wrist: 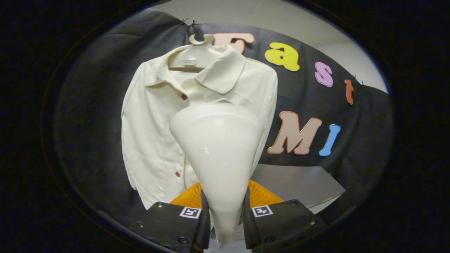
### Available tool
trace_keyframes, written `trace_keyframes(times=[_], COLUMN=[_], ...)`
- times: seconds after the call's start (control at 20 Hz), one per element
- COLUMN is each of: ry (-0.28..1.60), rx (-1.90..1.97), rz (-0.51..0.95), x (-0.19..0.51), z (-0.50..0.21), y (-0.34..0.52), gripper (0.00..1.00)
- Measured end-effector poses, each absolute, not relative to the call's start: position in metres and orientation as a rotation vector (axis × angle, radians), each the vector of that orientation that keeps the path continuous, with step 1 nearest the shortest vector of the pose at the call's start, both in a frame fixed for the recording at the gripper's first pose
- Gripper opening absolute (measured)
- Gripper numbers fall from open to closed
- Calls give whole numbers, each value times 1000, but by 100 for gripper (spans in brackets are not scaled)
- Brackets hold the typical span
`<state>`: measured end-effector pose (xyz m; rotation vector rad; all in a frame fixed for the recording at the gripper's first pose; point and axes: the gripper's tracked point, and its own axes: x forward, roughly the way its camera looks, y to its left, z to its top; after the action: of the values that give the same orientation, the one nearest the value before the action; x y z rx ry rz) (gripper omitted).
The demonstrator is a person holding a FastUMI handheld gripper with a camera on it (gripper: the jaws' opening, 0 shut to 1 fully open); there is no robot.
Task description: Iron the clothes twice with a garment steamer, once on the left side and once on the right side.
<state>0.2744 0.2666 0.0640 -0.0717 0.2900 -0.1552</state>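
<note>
While the claw [225,225] sits at the bottom centre of the frame, its 2 fingers are closed against the narrow handle end of the steamer [218,154], 1 finger pressing on each side, so the tool is firmly clamped between them. The steamer widens upward from the fingers into a glossy cream head that fills the middle of the frame and covers the lower centre of the shirt [158,133].

The shirt hangs on a pale hanger [197,52] in the upper centre of the frame, against the dark booth wall, with its collar open and small brown buttons running down the front. It lies straight ahead of the claw, beyond the steamer head; whether the head touches the cloth cannot be told from this angle. A grey table [299,182] shows at lower right, and an orange ribbed object [260,196] sits just behind the fingers.

Risks from here: the handle is smooth and tapered, so it could slide or twist in the grip if pushed hard against the fabric. The loosely hung shirt could swing or slip off the hanger under sideways pressure. Because the head hides much of the cloth, a pass might drift across the middle instead of staying on 1 side.
</note>
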Motion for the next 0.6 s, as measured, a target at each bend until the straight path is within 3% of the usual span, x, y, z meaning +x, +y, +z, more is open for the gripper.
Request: trace_keyframes(times=[0.35, 0.6], ry=[293, 312], rx=[-1, 6], rz=[-178, -209], x=[316, 345], z=[112, 109], y=[262, 266], gripper=[38, 38])
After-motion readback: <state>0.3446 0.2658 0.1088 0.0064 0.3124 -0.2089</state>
